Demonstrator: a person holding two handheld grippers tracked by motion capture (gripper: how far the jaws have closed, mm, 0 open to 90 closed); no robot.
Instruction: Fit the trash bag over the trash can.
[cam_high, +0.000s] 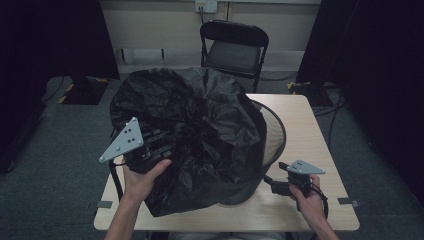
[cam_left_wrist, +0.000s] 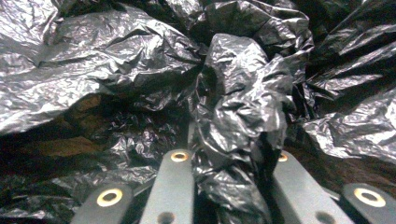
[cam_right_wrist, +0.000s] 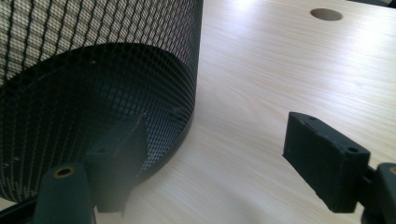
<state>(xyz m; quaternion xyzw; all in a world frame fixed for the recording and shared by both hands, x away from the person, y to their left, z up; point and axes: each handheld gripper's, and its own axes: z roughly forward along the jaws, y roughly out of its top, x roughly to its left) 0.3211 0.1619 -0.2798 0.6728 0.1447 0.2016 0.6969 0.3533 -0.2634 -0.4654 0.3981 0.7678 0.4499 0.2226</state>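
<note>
A crumpled black plastic bag (cam_high: 200, 130) is draped over a black mesh bin (cam_high: 274, 135) standing on the light wooden table (cam_high: 305, 125). My left gripper (cam_high: 169, 147) is at the bag's left side. In the left gripper view its jaws (cam_left_wrist: 229, 158) are shut on a bunched fold of the bag (cam_left_wrist: 243, 93). My right gripper (cam_high: 270, 182) is low at the bin's right base with its jaws wide open and nothing between them. In the right gripper view, the right gripper (cam_right_wrist: 215, 135) has one jaw close to the mesh bin's (cam_right_wrist: 93, 70) bottom rim, the other over bare table (cam_right_wrist: 280, 60).
A black folding chair (cam_high: 235, 45) stands behind the table. A round cable hole (cam_right_wrist: 326, 14) is in the tabletop beyond the bin. Dark curtains hang at both sides, and cables lie on the grey floor at the right.
</note>
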